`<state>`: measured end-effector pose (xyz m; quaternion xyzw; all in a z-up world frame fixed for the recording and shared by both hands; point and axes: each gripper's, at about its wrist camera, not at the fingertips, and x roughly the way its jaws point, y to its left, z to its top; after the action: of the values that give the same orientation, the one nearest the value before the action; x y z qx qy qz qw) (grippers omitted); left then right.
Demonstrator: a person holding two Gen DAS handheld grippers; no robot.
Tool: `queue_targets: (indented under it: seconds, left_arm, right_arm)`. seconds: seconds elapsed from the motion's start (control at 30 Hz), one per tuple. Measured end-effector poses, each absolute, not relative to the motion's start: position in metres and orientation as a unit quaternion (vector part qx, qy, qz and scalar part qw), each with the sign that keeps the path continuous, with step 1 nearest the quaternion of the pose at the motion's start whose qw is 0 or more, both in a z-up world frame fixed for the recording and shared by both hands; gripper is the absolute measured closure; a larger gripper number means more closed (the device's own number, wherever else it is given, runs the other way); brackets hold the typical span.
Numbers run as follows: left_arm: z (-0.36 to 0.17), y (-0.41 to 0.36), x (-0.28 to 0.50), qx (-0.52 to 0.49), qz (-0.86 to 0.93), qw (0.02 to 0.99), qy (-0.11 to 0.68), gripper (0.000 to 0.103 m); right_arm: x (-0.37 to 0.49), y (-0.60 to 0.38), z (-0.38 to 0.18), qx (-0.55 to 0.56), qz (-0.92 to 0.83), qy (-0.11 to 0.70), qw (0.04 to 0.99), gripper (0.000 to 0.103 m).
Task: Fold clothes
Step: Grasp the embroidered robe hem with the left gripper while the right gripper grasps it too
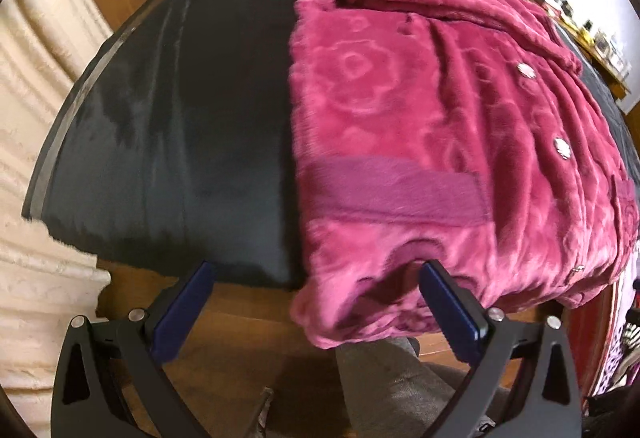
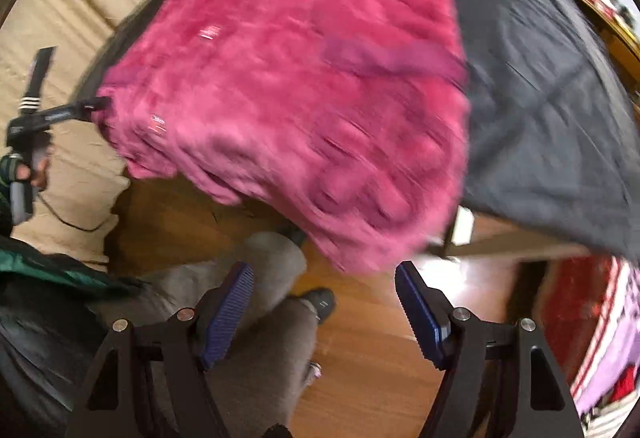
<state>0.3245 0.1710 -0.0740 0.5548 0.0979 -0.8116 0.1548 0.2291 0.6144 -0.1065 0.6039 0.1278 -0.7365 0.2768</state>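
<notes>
A magenta fleece garment (image 1: 400, 97) with an embossed flower pattern and shiny buttons lies partly folded on a table under a dark cover (image 1: 180, 117). Its hem hangs over the near edge. My left gripper (image 1: 316, 302) is open, with the hanging hem between its wide blue pads (image 1: 452, 310) and not pinched. The right wrist view is blurred. There the garment (image 2: 300, 97) fills the middle. My right gripper (image 2: 324, 306) is open below the hem with nothing between its fingers. The left gripper (image 2: 72, 77) shows at the garment's left edge, held by a hand.
A person's grey trouser legs (image 2: 272, 318) and a dark shoe (image 2: 320, 302) stand on the wooden floor (image 1: 240, 338) right below the grippers. Cream fabric (image 1: 32, 157) hangs at the left. A cluttered shelf (image 1: 580, 29) is at the far right, and red patterned cloth (image 2: 592, 318) at the lower right.
</notes>
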Motion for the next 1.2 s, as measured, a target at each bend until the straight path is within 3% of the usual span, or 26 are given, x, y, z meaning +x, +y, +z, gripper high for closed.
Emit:
queue_targets:
  seconds: [0.13,0.33,0.63,1.2]
  left_arm:
    - [-0.081,0.157,0.342,0.549,-0.812,0.148,0.130,0.000]
    - [-0.085,0.164,0.370,0.550,-0.820,0.115,0.113,0.000]
    - [-0.096,0.176,0.395,0.539,-0.835,0.072,0.090,0.000]
    - [-0.124,0.178,0.361,0.510,-0.852,0.014,0.116,0.000]
  right_arm:
    - [0.227,0.637,-0.114,0.605,-0.753,0.103,0.239,0.028]
    - [0.222,0.647,-0.126,0.604,-0.757,0.075,0.239,0.028]
    - [0.196,0.626,-0.153,0.592,-0.756,0.110,0.257,0.028]
    - [0.190,0.605,-0.163,0.595,-0.743,0.102,0.290,0.028]
